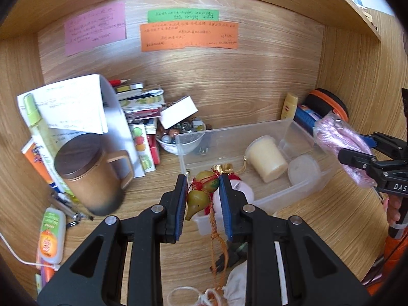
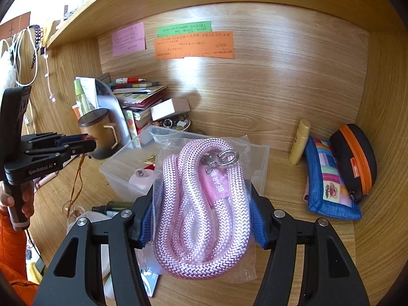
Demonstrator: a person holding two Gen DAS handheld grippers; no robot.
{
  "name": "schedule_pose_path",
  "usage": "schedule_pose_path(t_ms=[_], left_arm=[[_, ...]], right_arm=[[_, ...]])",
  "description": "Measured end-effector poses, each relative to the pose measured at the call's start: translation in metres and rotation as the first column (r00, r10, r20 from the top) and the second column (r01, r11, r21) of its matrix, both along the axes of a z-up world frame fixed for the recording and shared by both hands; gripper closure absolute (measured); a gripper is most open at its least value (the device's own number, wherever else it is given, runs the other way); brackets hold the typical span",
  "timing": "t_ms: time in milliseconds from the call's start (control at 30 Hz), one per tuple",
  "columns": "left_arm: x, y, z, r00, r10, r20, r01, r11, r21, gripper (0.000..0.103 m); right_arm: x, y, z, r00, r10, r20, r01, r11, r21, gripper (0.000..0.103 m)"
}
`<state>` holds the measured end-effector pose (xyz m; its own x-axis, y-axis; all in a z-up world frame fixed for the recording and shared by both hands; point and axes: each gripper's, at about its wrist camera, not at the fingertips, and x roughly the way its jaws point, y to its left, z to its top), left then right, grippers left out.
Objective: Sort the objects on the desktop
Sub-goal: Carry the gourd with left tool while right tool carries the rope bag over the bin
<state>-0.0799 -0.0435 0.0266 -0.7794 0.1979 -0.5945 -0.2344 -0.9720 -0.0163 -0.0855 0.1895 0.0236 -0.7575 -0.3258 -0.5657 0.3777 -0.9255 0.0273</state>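
My left gripper (image 1: 204, 204) is shut on a green-yellow gourd charm (image 1: 201, 193) with red cord and a gold tassel, held over the near end of a clear plastic bin (image 1: 288, 125). The bin holds a cream cup (image 1: 266, 162), a round lid (image 1: 303, 169) and a white-and-red item. My right gripper (image 2: 204, 211) is shut on a bagged pink rope (image 2: 201, 204) with a metal clasp, held above the bin's right side (image 2: 262, 158). The rope also shows in the left wrist view (image 1: 341, 140). The left gripper shows in the right wrist view (image 2: 81, 142).
A brown lidded mug (image 1: 89, 176) stands left of the bin. Books and papers (image 1: 137, 107) and a bowl of trinkets (image 1: 181, 137) are behind. A yellow tube (image 2: 299, 141), a blue pouch (image 2: 329, 181) and a black-orange case (image 2: 354, 158) lie right. Pens and a small bottle (image 1: 51, 234) lie at the left.
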Motion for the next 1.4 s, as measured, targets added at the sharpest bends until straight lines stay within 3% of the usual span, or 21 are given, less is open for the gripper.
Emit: schedule_pose_path(t_ms=[167, 833, 1400], left_arm=[[-0.017, 0.004, -0.01, 0.999, -0.023, 0.039, 0.021, 0.999, 0.036, 0.078], [-0.064, 0.019, -0.033, 0.99, -0.069, 0.125, 0.063, 0.997, 0.051, 0.079], [-0.077, 0.02, -0.048, 0.983, -0.061, 0.175, 0.055, 0.998, 0.038, 0.081]], right_arm=[[-0.016, 0.002, -0.003, 1.0, -0.008, 0.011, 0.008, 1.0, -0.009, 0.046], [-0.074, -0.002, -0.025, 0.994, -0.057, 0.092, 0.057, 0.998, 0.004, 0.046], [-0.091, -0.012, -0.046, 0.988, -0.073, 0.133, 0.069, 0.997, 0.04, 0.044]])
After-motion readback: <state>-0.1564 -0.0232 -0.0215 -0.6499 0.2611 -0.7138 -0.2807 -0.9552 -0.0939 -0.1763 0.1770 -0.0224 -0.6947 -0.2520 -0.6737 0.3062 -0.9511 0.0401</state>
